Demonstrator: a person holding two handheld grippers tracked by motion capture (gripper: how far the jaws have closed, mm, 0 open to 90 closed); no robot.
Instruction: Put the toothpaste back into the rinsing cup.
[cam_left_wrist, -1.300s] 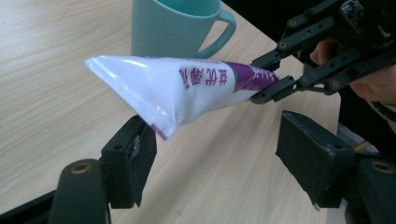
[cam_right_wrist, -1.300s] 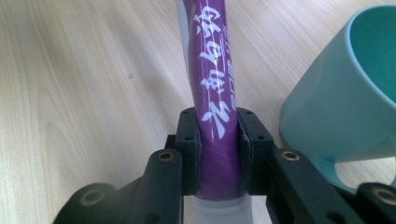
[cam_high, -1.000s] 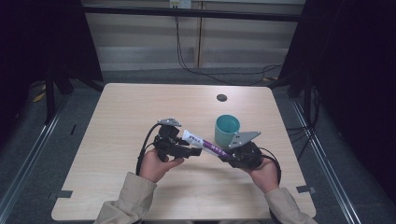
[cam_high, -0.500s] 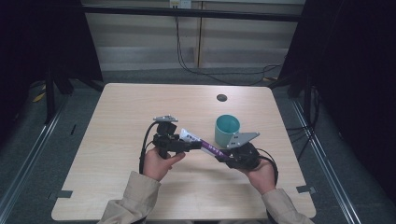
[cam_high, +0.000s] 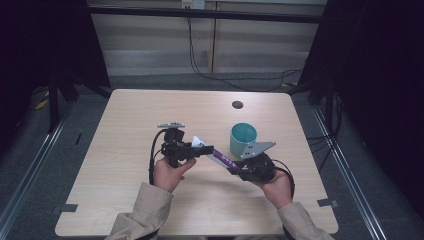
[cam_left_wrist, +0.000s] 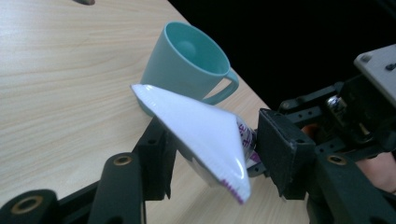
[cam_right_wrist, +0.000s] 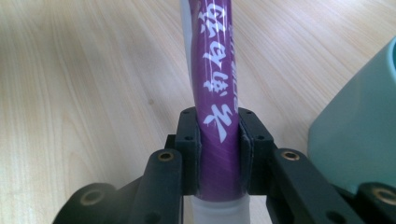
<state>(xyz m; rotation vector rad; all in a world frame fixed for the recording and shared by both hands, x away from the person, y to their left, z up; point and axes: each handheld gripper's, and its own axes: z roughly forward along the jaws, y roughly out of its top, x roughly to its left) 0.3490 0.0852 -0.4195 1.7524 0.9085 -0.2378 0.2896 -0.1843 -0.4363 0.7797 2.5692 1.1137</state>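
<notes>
Spanning the gap between two grippers, one purple tube (cam_high: 218, 157) with white Chinese characters hangs above the desk (cam_high: 125, 125) near its right edge, beside one teal mug (cam_high: 242, 138). Right gripper (cam_high: 236, 170) jaws are clenched on its body; left gripper (cam_high: 196, 150) jaws bracket its flat white crimped end, contact unclear.

Our left gripper (cam_high: 192, 150), frame centre-left: jaws parted. Our right gripper (cam_high: 235, 169), centre-right: jaws clamped. Both forearms enter at bottom.
</notes>
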